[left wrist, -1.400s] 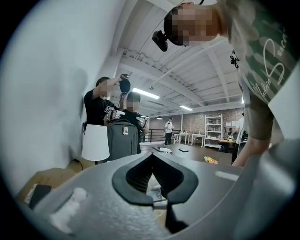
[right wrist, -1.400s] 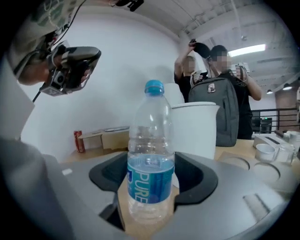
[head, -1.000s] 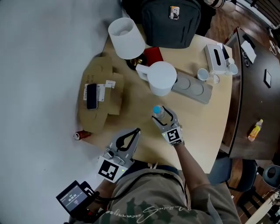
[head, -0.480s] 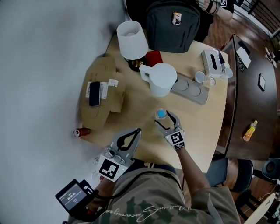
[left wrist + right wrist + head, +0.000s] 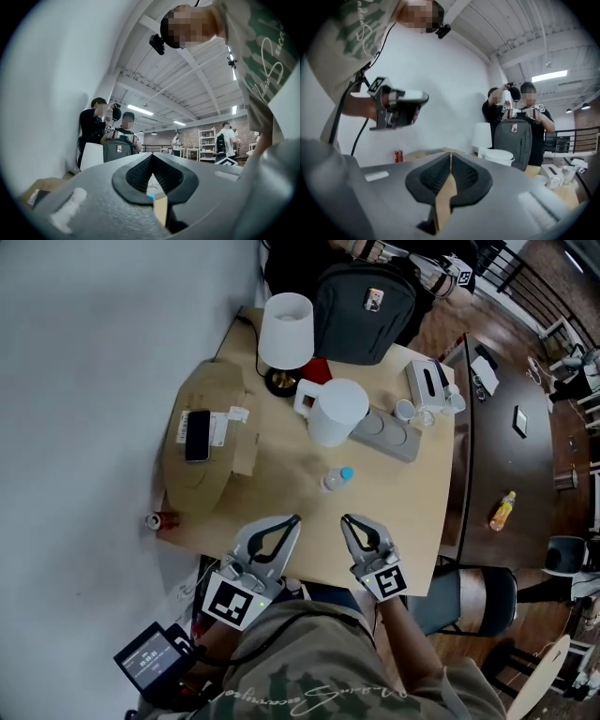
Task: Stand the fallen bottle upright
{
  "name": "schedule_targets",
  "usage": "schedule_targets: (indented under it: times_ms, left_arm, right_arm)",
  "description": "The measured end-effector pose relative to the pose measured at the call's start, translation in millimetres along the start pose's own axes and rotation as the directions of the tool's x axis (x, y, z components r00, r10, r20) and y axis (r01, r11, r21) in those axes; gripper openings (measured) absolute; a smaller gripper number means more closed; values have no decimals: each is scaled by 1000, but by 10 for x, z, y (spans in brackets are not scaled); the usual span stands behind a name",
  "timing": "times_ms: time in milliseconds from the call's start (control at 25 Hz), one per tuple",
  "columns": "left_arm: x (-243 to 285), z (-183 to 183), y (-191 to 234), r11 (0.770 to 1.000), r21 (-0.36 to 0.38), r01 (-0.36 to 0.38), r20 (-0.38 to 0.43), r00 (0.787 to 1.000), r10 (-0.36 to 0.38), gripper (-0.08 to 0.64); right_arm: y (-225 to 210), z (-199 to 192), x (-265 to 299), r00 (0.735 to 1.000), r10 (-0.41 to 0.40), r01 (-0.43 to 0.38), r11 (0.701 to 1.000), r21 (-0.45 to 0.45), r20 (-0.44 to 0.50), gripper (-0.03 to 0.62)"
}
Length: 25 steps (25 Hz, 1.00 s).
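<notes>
A small clear bottle [image 5: 334,480] with a blue cap stands upright on the tan table [image 5: 412,512], alone, in the head view. My right gripper [image 5: 354,521] hangs over the table's near edge, well short of the bottle; its jaws are closing, tips together, with nothing between them. In the right gripper view its tips [image 5: 450,157] meet, and only table shows through the hollow below. My left gripper [image 5: 294,519] is beside it on the left, shut and empty. Its tips [image 5: 152,157] also touch in the left gripper view.
Beyond the bottle stand a white pitcher [image 5: 333,412], a grey strip [image 5: 394,435], small cups [image 5: 408,410], a tissue box [image 5: 427,381], a lamp [image 5: 284,329] and a black backpack [image 5: 364,296]. Cardboard [image 5: 202,465] with a phone [image 5: 197,435] lies left. People stand behind the table [image 5: 520,112].
My right gripper has let go of the bottle, pulled back toward the person and risen, and its jaws have come together. The bottle stays standing. My left gripper rose a little.
</notes>
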<state>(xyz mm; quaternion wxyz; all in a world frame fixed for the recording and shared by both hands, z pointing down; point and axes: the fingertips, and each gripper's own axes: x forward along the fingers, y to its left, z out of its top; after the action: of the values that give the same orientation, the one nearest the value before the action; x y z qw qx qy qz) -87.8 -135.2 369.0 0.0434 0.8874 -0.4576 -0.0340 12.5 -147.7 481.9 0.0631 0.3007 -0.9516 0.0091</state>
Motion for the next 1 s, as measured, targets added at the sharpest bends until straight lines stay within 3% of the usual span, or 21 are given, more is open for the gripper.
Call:
schedule_targets:
  times_ms: [40, 160, 240, 480, 760, 880, 1000]
  left_arm:
    - [-52, -17, -32, 1000, -15, 9, -3, 1000, -9, 0]
    - [-216, -151, -128, 998, -34, 46, -41, 998, -48, 0]
    - [-297, -184, -232, 997, -32, 70, -16, 997, -70, 0]
    - [-681, 17, -885, 980, 135, 144, 50, 987, -152, 0]
    - [-1163, -209, -1871, 990, 107, 89, 0, 996, -89, 0]
    - [-1331, -260, -2247, 998, 51, 31, 10, 999, -32, 0]
    - [-1507, -238, -2641, 997, 77, 28, -11, 1000, -27, 0]
  right_arm:
    - [58, 185, -71, 999, -24, 24, 999, 22, 23, 5]
    - [191, 500, -287, 989, -124, 116, 989, 90, 79, 5]
    - [304, 587, -381, 983, -160, 151, 984, 98, 89, 5]
    - [887, 739, -756, 989, -124, 122, 992, 39, 81, 5]
    - [1274, 873, -1787, 970, -157, 154, 988, 32, 186, 5]
    - [1412, 804, -2228, 973, -168, 161, 986, 52, 161, 5]
    - [1609, 759, -2650, 972, -182, 175, 983, 63, 147, 5]
